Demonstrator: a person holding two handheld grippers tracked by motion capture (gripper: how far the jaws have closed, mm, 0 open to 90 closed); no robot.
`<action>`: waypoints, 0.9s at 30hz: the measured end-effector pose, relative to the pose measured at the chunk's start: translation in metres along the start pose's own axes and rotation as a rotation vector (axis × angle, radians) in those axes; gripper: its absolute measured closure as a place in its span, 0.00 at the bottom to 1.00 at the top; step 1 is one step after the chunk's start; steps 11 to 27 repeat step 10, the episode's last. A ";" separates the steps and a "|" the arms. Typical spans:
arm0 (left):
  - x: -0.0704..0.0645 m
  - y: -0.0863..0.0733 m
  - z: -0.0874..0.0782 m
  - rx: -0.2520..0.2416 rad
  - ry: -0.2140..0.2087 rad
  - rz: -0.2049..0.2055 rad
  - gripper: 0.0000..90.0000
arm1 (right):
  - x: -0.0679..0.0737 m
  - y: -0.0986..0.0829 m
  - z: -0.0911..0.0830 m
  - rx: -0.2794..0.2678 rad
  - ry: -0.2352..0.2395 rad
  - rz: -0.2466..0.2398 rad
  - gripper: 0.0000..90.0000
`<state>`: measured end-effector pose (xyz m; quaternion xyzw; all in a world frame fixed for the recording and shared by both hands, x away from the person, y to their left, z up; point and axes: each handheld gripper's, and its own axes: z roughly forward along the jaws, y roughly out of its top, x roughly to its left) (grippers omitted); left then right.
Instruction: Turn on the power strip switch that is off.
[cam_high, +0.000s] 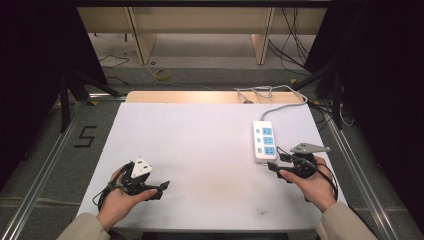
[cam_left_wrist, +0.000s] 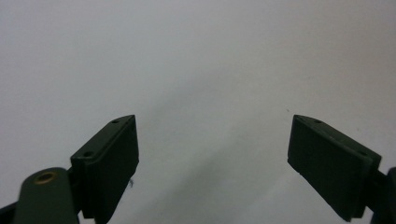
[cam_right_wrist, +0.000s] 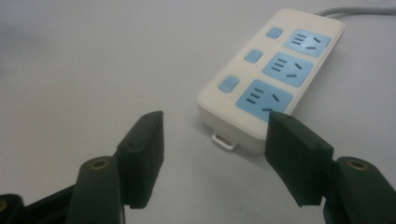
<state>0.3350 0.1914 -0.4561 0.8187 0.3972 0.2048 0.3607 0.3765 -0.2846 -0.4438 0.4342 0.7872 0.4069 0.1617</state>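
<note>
A white power strip (cam_high: 264, 141) with three blue sockets and blue switches lies on the right of the white table (cam_high: 200, 150); its grey cable (cam_high: 280, 107) runs off the far edge. My right gripper (cam_high: 274, 162) sits just in front of the strip's near end, jaws open. In the right gripper view the power strip (cam_right_wrist: 268, 79) lies a short way beyond the right gripper (cam_right_wrist: 215, 135), its near end between the jaw tips' line of sight. My left gripper (cam_high: 161, 189) rests low at the table's near left, open, with bare table between the jaws of the left gripper (cam_left_wrist: 212, 140).
A pale wooden strip (cam_high: 215, 96) runs along the table's far edge. Cables lie on the floor (cam_high: 160, 74) beyond. Metal rails (cam_high: 45, 160) flank both sides. A "5" mark (cam_high: 85, 136) is on the floor at left.
</note>
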 end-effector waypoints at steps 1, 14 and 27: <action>0.000 0.000 0.000 -0.002 -0.001 0.001 0.18 | 0.001 -0.002 -0.002 -0.002 0.002 -0.005 0.39; -0.007 0.005 -0.002 -0.054 -0.016 0.004 0.18 | 0.005 -0.012 -0.015 -0.057 -0.006 0.030 0.32; -0.007 0.005 -0.002 -0.054 -0.016 0.004 0.18 | 0.005 -0.012 -0.015 -0.057 -0.006 0.030 0.32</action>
